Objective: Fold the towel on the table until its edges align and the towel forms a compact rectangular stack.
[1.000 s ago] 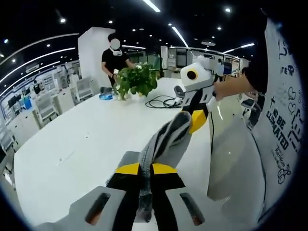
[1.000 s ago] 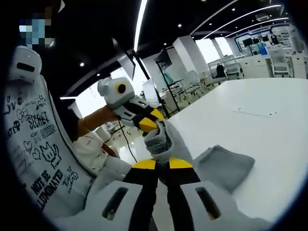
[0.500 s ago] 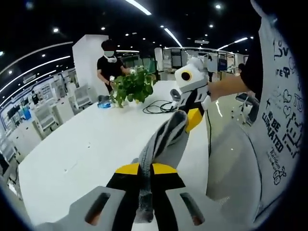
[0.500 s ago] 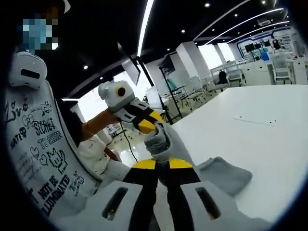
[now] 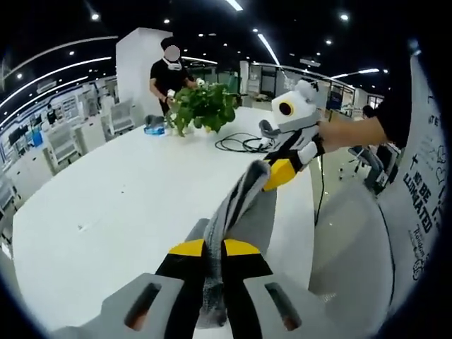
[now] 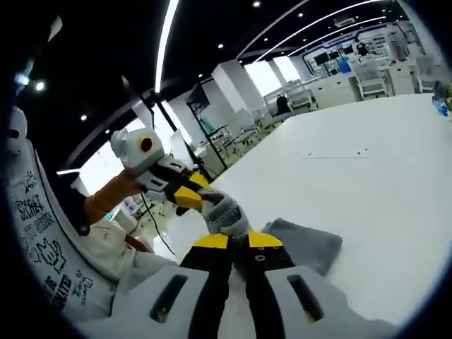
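Grey towel (image 5: 244,212) is stretching between our two tools, its long axis running from one to the other, lifted above the white surface (image 5: 113,205) while its free end is trailing there. We are clamping one corner in the left hand-held gripper (image 5: 213,248) and the other in the right hand-held gripper (image 6: 237,241); both sit equally near. A potted plant (image 5: 205,106) is standing well apart.

Left gripper, yellow-tipped black jaws (image 5: 214,248): clamped on grey cloth, raised | Right gripper, same build (image 6: 238,241): jaws closed on grey cloth | Person's bare forearm (image 5: 349,131): extended, hand gripping the right gripper's white handle | Grippers near each other, apart
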The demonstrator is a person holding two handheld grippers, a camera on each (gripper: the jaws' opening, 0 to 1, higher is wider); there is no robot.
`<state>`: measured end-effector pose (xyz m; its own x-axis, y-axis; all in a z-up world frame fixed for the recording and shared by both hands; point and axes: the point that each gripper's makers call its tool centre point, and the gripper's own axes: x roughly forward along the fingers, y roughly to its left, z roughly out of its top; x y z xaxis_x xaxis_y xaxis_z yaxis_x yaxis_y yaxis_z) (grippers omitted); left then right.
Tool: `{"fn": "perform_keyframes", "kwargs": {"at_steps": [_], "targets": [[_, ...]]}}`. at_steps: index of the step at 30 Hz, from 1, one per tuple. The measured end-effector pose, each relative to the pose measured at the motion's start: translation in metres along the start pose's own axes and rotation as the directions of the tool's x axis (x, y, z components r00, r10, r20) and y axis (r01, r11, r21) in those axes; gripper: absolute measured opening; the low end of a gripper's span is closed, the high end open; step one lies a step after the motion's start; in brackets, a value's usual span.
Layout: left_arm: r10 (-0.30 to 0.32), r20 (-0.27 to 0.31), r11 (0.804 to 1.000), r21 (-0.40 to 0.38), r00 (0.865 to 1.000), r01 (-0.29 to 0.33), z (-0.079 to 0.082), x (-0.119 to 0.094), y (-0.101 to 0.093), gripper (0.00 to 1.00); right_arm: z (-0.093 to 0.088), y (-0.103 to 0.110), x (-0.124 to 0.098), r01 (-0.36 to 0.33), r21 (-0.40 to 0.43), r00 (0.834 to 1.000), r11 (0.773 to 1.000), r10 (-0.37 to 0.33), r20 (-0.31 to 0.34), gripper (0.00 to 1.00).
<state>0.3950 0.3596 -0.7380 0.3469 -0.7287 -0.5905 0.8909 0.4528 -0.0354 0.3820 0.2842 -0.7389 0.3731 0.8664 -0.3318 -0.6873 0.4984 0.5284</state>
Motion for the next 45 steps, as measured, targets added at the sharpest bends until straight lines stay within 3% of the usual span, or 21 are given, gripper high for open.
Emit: {"fn": "perform_keyframes", "kwargs": {"at_steps": [2, 11, 16, 21, 24, 31, 38, 45], "targets": [[-0.009, -0.041, 0.999, -0.043, 0.999, 0.008, -0.011, 0.011, 0.007, 0.08, -0.004, -0.012, 0.006, 0.032, 0.027, 0.999, 0.999, -0.031, -0.006, 0.05], [-0.047, -0.191, 0.998, -0.053, 0.98, 0.037, -0.053, 0.056, 0.025, 0.09, -0.034, -0.061, 0.029, 0.132, 0.119, 0.987, 0.984, -0.12, -0.105, 0.05], [-0.037, -0.203, 0.998, -0.049, 0.979, 0.027, -0.059, 0.068, 0.036, 0.09, -0.039, -0.077, 0.034, 0.156, 0.147, 0.985, 0.977, -0.142, -0.103, 0.05], [-0.041, -0.225, 0.995, -0.1, 0.974, 0.019, -0.073, 0.082, 0.05, 0.09, -0.052, -0.091, 0.04, 0.181, 0.162, 0.977, 0.97, -0.158, -0.144, 0.05], [-0.035, -0.217, 0.992, -0.126, 0.976, 0.007, -0.077, 0.089, 0.052, 0.08, -0.062, -0.11, 0.044, 0.213, 0.157, 0.968, 0.964, -0.187, -0.167, 0.05], [-0.001, -0.222, 0.99, -0.138, 0.975, -0.03, -0.083, 0.098, 0.057, 0.07, -0.07, -0.122, 0.05, 0.23, 0.187, 0.965, 0.955, -0.198, -0.173, 0.06], [0.071, -0.202, 0.982, -0.158, 0.977, -0.104, -0.081, 0.088, 0.069, 0.17, -0.071, -0.128, 0.049, 0.246, 0.097, 0.957, 0.964, -0.226, -0.18, 0.09], [0.108, -0.172, 0.975, -0.172, 0.979, -0.138, -0.079, 0.071, 0.069, 0.17, -0.064, -0.13, 0.041, 0.302, 0.003, 0.943, 0.953, -0.298, -0.15, 0.19]]}}
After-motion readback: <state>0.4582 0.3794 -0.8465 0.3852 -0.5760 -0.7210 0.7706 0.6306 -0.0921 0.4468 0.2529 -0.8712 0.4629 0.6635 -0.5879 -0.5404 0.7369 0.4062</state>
